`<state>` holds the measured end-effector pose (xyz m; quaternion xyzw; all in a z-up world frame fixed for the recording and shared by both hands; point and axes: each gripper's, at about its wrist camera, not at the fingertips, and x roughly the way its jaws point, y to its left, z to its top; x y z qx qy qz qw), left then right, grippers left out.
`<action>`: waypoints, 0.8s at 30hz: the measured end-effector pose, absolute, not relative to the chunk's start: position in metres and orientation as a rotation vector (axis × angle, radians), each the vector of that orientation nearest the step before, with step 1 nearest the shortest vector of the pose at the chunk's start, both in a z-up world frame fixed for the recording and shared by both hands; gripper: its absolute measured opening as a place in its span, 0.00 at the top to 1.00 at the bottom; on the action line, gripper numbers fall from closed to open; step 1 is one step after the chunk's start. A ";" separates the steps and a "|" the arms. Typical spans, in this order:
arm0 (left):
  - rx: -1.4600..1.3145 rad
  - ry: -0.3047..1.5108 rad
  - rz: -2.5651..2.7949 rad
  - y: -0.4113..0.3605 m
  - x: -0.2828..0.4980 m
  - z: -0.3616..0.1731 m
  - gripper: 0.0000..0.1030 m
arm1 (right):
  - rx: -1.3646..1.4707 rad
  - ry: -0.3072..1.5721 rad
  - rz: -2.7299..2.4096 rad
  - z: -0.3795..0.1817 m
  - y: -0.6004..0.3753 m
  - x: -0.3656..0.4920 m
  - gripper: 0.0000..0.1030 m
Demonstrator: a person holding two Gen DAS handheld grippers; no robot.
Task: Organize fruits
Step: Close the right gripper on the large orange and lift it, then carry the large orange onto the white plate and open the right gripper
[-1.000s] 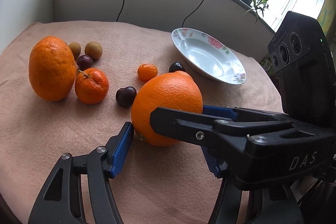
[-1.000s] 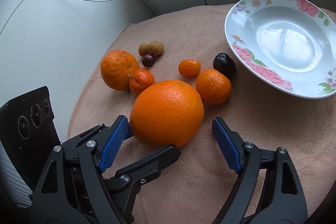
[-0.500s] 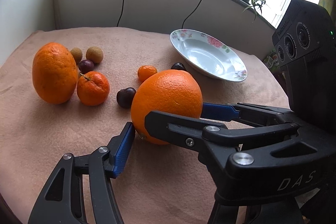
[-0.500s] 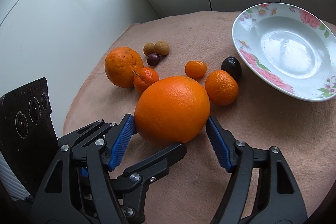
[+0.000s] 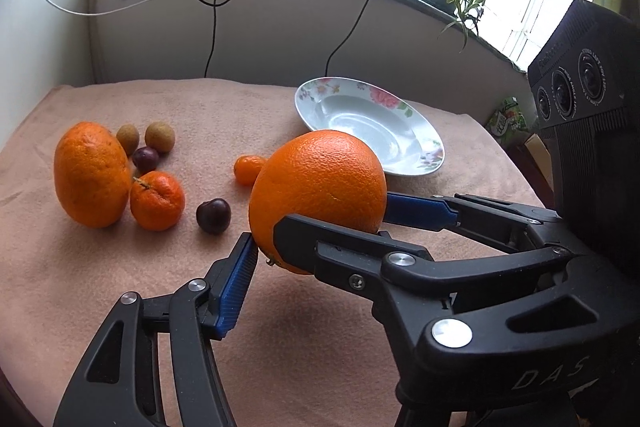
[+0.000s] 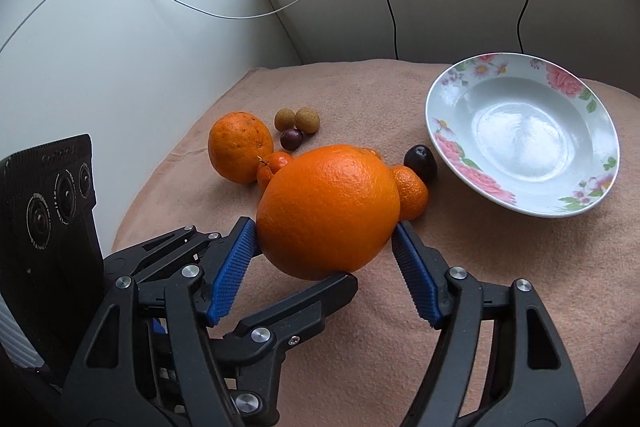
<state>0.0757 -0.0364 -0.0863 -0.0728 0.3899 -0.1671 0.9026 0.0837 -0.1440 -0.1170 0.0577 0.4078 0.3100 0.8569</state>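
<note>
Gripping one orange, both claws half-open.

A large orange sat raised off the pink cloth, pinched between blue pads. Behind it lay a second orange, two tangerines, a kumquat, dark plums and two brown longans, beside an empty flowered plate.

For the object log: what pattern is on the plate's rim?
Pink flowers with green leaves on white plate; clearest from the right wrist.
</note>
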 end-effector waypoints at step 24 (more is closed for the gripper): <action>-0.100 0.807 -0.469 -0.095 0.113 -0.077 0.43 | 0.222 0.827 0.518 -0.101 -0.219 0.106 0.29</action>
